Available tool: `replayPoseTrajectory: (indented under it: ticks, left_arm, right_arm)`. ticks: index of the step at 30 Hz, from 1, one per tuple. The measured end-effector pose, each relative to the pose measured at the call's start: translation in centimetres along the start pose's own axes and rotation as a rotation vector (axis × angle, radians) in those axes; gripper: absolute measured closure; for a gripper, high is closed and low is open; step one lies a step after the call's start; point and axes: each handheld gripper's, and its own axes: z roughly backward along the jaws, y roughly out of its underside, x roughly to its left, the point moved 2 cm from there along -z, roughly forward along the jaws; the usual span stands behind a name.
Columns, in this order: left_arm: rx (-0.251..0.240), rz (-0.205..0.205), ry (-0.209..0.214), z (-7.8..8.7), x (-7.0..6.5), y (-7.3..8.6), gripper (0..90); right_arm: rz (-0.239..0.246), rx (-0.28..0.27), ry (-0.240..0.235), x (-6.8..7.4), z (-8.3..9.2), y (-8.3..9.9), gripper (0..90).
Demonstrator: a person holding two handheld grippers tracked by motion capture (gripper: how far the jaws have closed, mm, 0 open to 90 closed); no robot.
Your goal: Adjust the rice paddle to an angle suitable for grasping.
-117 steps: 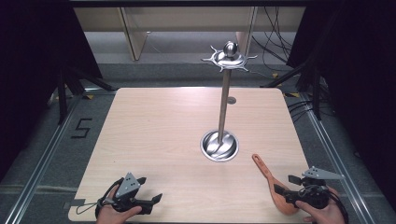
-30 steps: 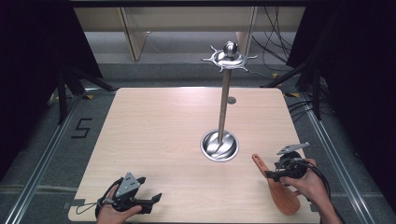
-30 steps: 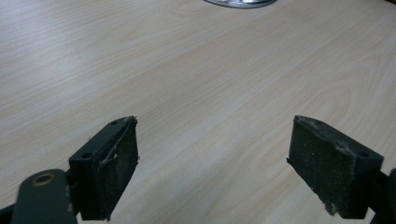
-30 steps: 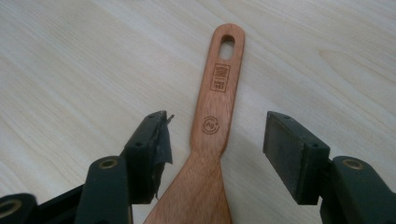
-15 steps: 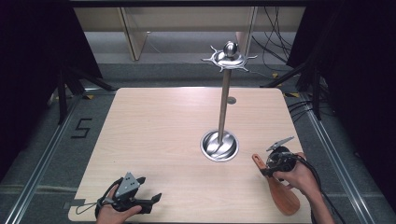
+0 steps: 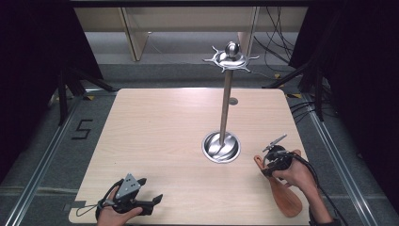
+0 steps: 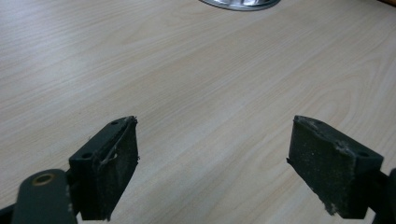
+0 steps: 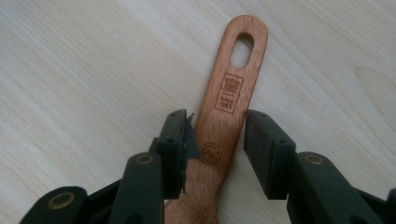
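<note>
A wooden spoon lies flat near the table's right front, its handle pointing toward the metal stand. In the right gripper view its handle has an oval hole and a stamped mark. My right gripper reaches down over that handle with one jaw on each side. The left jaw touches the wood and a thin gap shows at the right jaw. The high view shows this gripper held in a hand. My left gripper rests at the front left, open, with bare table between its jaws.
A tall metal stand rises from a round base right of the table's middle, topped by a hooked crown. The base's rim appears far ahead of the left gripper. The table's right edge runs just beyond the spoon.
My right gripper has moved forward and left along the spoon, from its blade end to the handle near the stand, and now straddles it. The left gripper has stayed put.
</note>
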Motion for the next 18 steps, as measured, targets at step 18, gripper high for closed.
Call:
replayPoseTrajectory:
  ticks: [18]
  left_arm:
    - [0.000,0.001,0.001,-0.01,0.00,-0.01,15.2]
  right_arm:
    - [0.013,0.094,-0.012,-0.39,-0.48,-0.81,60.1]
